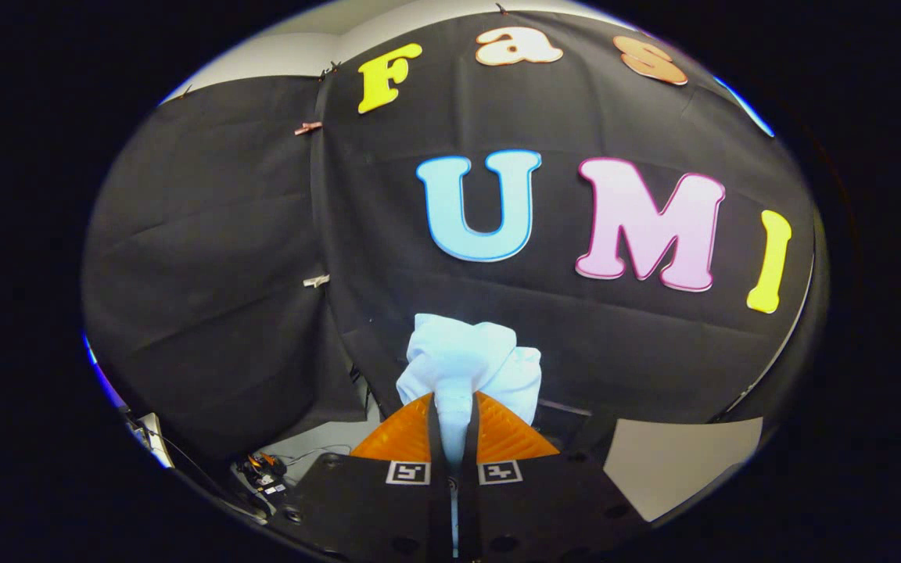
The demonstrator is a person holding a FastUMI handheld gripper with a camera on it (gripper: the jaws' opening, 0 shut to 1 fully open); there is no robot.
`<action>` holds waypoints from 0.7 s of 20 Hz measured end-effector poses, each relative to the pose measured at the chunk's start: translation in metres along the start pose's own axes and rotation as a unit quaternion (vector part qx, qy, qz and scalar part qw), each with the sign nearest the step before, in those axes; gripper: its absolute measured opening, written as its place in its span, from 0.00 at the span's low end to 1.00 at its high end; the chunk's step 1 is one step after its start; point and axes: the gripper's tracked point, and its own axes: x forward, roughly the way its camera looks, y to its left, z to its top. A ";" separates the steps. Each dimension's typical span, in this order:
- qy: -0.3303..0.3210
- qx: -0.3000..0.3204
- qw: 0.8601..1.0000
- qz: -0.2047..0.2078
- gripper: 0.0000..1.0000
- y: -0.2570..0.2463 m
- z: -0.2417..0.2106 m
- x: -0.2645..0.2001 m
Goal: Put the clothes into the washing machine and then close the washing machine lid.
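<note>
A bunched white cloth (466,363) is pinched between my two orange fingers (402,438) and bulges out above and beyond their tips. My gripper (454,410) is shut on it, with only a narrow strip of fabric showing between the pads. The cloth is held up in the air in front of the black cloth wall, and nothing touches it from below.
Black cloth wall (208,258) stands ahead and to the left, held with small clips. A pale surface (673,469) lies low to the right of the fingers. Cables and small gear (263,473) sit low on the left.
</note>
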 end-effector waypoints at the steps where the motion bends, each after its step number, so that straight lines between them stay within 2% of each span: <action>1: 0.008 0.003 1.000 0.003 0.08 0.003 -0.009 0.011; 7: 0.060 0.009 0.998 -0.012 0.08 0.006 -0.074 0.076; 12: 0.082 0.009 0.997 0.006 0.08 0.012 -0.125 0.124; 14: 0.099 0.002 0.995 0.000 0.08 0.010 -0.148 0.139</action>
